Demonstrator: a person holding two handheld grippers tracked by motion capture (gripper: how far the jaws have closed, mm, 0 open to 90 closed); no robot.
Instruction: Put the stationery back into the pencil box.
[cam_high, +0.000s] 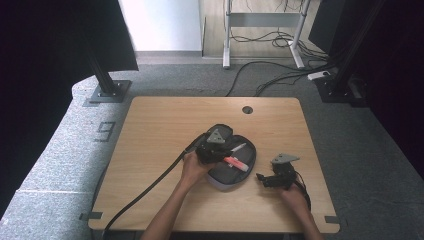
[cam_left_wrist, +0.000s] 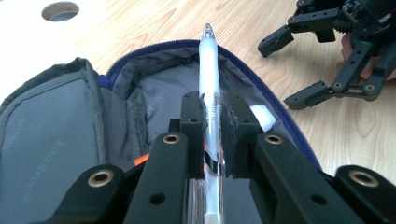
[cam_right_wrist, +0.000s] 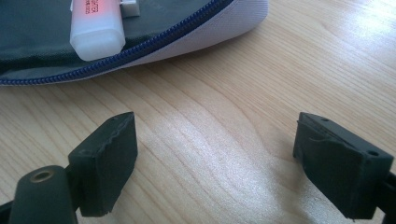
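An open grey pencil case (cam_high: 220, 175) with a blue zipper (cam_left_wrist: 154, 46) lies in the middle of the wooden table (cam_high: 165, 125). My left gripper (cam_high: 220, 152) (cam_left_wrist: 215, 123) hovers over the case, shut on a white pen (cam_left_wrist: 208, 70) (cam_high: 238, 147) whose tip points away from me. A red-and-white marker (cam_high: 236, 162) (cam_right_wrist: 95, 23) lies inside the case near its right rim. My right gripper (cam_high: 267, 178) (cam_right_wrist: 215, 158) rests low over bare table to the right of the case, its jaws wide apart with nothing between them. The left gripper view has the right gripper (cam_left_wrist: 299, 70) at its upper right.
A round cable hole (cam_high: 247, 109) sits near the table's far edge. A thick black cable (cam_high: 145, 190) trails from the left gripper toward the front left. Black stand bases (cam_high: 107, 90) and floor cables (cam_high: 280, 75) lie beyond the table.
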